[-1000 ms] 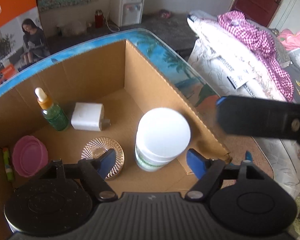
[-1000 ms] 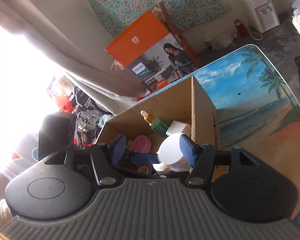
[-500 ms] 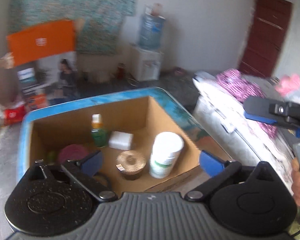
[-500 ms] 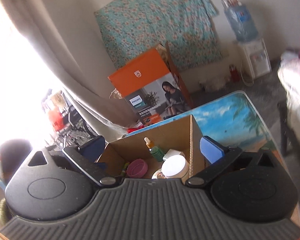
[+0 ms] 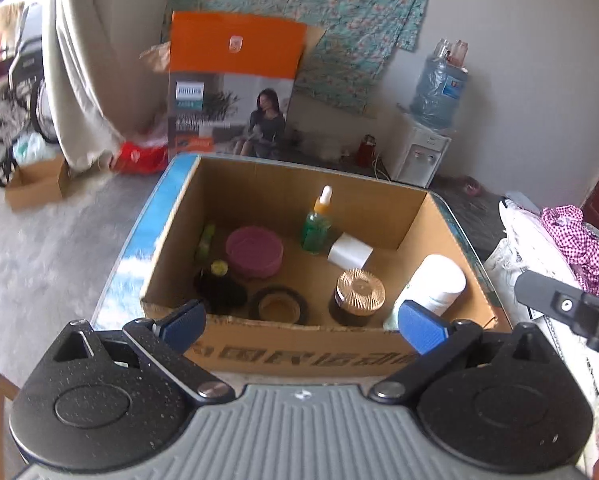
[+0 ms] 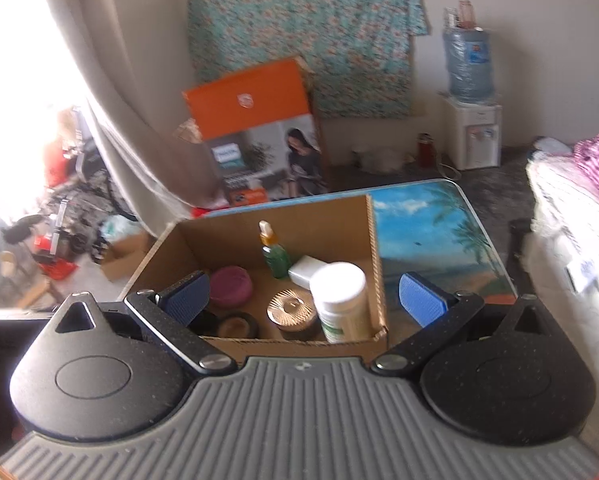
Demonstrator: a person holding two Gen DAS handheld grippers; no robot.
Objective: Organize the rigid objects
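An open cardboard box (image 5: 299, 350) (image 6: 373, 248) stands on a beach-print table (image 6: 431, 236). Inside it are a white bottle (image 5: 431, 284) (image 6: 339, 296), a gold-lidded jar (image 5: 359, 292) (image 6: 291, 306), a pink jar (image 5: 253, 252) (image 6: 230, 285), a green dropper bottle (image 5: 317, 224) (image 6: 274, 254), a white block (image 5: 349, 254) (image 6: 305, 270), a dark round tin (image 5: 278, 305) and a dark bottle (image 5: 219, 286). My left gripper (image 5: 301, 322) is open and empty, in front of the box. My right gripper (image 6: 303, 300) is open and empty, above the box's near side.
An orange printed carton (image 5: 231, 88) (image 6: 259, 132) leans against the wall behind the table. A water dispenser (image 5: 427, 128) (image 6: 469, 112) stands at the back right. Bedding (image 5: 555, 248) (image 6: 571, 220) lies to the right. The right gripper's arm (image 5: 563, 306) shows in the left wrist view.
Both grippers have pulled back and up from the box and opened wider. The white bottle, between the left fingers a second ago, stands free in the box.
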